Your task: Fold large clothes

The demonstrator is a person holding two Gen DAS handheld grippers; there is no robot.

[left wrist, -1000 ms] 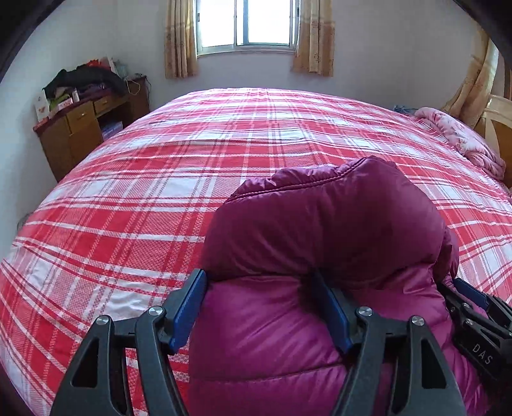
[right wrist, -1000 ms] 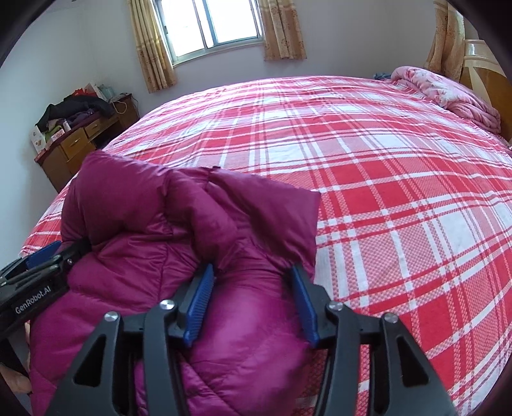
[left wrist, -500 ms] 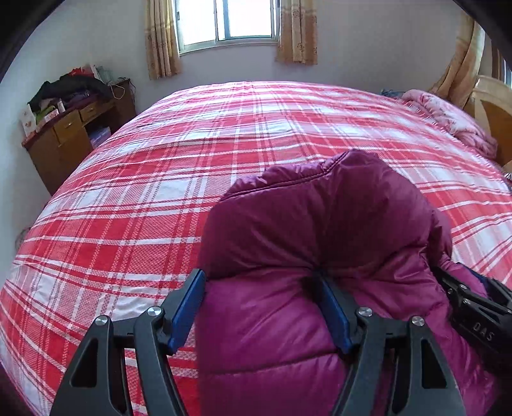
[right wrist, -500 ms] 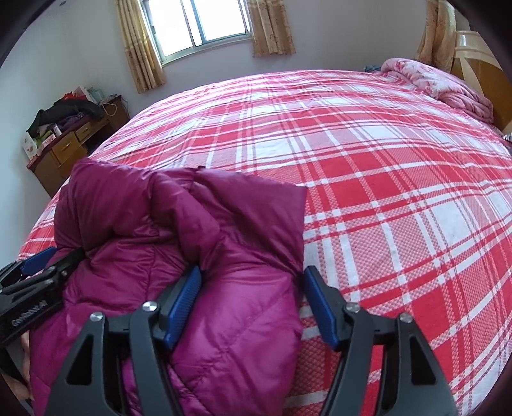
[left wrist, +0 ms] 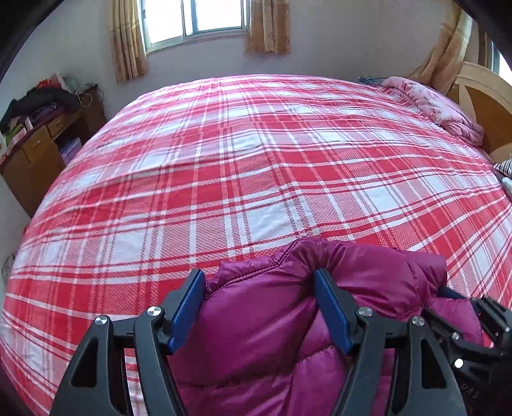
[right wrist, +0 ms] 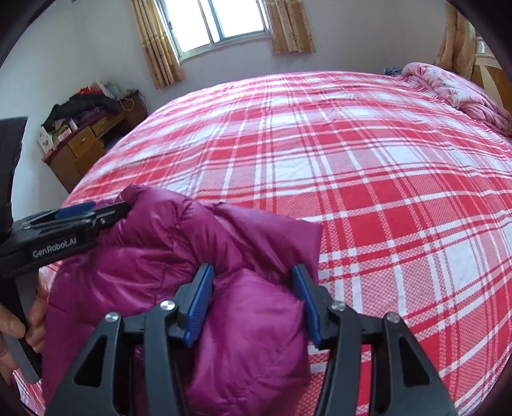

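Both grippers pinch the puffy jacket [left wrist: 272, 336] at the bed's [left wrist: 256, 160] near edge — left gripper [left wrist: 260, 307] clamped, right gripper [right wrist: 252, 300] closing on it — keeping the fold together.

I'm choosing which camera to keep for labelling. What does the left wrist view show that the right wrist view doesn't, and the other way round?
Only the left wrist view shows the striped fabric at the bed's right edge. Only the right wrist view shows the hand gripping the left gripper's handle, and that tool's printed side. Both show the magenta down jacket bunched between blue pads, the right gripper closing on it, the red plaid bedspread, the window, the wooden desk and the pink blanket.
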